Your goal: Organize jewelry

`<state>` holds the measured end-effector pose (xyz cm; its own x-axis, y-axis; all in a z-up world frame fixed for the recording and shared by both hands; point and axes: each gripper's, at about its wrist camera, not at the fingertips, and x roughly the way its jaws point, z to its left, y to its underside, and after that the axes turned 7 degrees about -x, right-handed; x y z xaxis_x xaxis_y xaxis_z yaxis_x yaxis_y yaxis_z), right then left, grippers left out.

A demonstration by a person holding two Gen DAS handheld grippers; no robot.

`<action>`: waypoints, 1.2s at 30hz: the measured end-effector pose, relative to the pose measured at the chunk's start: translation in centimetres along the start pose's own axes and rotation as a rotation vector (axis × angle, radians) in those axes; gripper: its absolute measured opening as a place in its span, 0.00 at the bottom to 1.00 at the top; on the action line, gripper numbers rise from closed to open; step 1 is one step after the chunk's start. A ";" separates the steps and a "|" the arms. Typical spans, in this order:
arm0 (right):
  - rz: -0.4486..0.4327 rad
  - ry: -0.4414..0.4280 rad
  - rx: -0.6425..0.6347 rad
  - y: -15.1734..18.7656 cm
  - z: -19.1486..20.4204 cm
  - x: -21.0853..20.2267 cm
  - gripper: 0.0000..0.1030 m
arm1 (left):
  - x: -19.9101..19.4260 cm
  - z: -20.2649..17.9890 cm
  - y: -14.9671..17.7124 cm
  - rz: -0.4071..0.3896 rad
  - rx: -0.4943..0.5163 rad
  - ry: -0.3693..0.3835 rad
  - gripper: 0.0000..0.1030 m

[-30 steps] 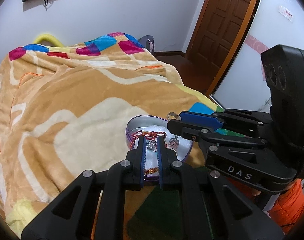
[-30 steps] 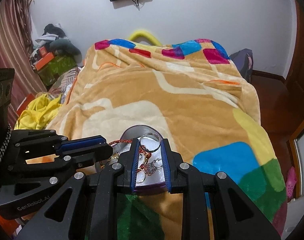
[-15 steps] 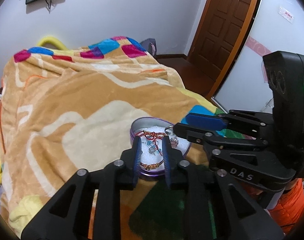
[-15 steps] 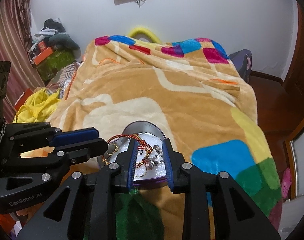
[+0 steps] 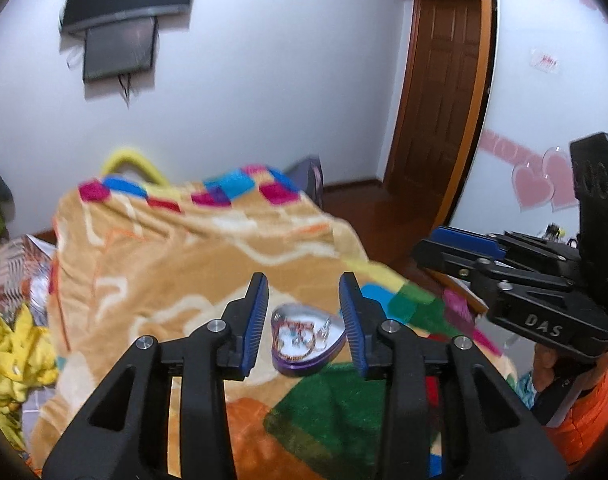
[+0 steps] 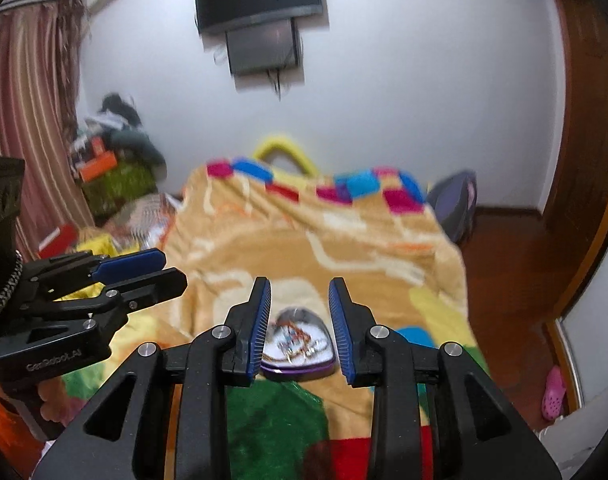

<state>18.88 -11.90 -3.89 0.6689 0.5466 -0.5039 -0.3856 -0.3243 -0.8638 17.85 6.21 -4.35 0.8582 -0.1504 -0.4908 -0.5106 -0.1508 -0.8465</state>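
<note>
Resting on the patterned blanket [image 5: 152, 280] of the bed, the heart-shaped tin [image 5: 306, 338] holds tangled jewelry [image 6: 298, 342]. Both the left gripper [image 5: 304, 312] and right gripper [image 6: 300, 312] hover above it, jaws parted and empty; the left's have just been opening.

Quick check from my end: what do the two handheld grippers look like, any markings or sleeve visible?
Both are black, angular linkage frames with silver rivets and ribbed blue pads. The left gripper reads "GenRobot.AI" on its side in the right wrist view; the right gripper reads "DAS" in the left wrist view. An orange sleeve shows beneath the right one.
</note>
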 end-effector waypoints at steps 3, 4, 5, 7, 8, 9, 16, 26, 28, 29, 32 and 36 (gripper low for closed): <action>-0.096 0.025 -0.004 -0.8 0.8 -3.8 0.26 | -3.4 -1.3 -0.6 -0.086 0.017 -0.007 0.41; -0.124 0.030 -0.004 -0.9 1.1 -4.8 0.26 | -4.6 -1.8 -0.8 -0.118 0.026 -0.014 0.43; -0.153 0.038 -0.002 -1.0 1.3 -5.9 0.26 | -5.6 -2.3 -0.8 -0.148 0.034 -0.021 0.45; -0.214 0.059 -0.006 -1.1 1.9 -8.3 0.26 | -7.8 -3.2 -0.8 -0.203 0.049 -0.030 0.48; -0.235 0.070 -0.012 -1.1 2.2 -8.9 0.27 | -9.0 -3.8 -0.8 -0.236 0.053 -0.036 0.52; -0.260 0.081 -0.021 -1.1 2.6 -9.9 0.27 | -9.8 -4.1 -0.7 -0.258 0.055 -0.036 0.54; -0.386 0.166 -0.061 -0.5 5.0 -13.1 0.48 | -14.1 -5.5 0.6 -0.391 0.053 -0.079 0.84; -0.470 0.300 -0.029 0.3 6.5 -14.1 0.97 | -15.9 -5.4 2.4 -0.424 0.030 -0.123 0.95; -0.469 0.306 -0.030 0.3 6.8 -14.2 0.98 | -15.9 -5.3 2.5 -0.417 0.029 -0.123 0.96; -0.465 0.305 -0.032 0.3 6.9 -14.2 0.98 | -15.9 -5.3 2.8 -0.415 0.030 -0.122 0.96; -0.455 0.309 -0.035 0.6 7.0 -14.3 0.98 | -15.7 -5.2 2.8 -0.411 0.028 -0.121 0.96; -0.444 0.309 -0.028 1.4 6.7 -14.7 0.98 | -15.7 -5.1 3.0 -0.408 0.025 -0.122 0.96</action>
<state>4.21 -15.21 2.25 0.9210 0.3848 -0.0611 -0.0086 -0.1367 -0.9906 2.58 3.09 1.87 0.9904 0.0342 -0.1342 -0.1277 -0.1503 -0.9804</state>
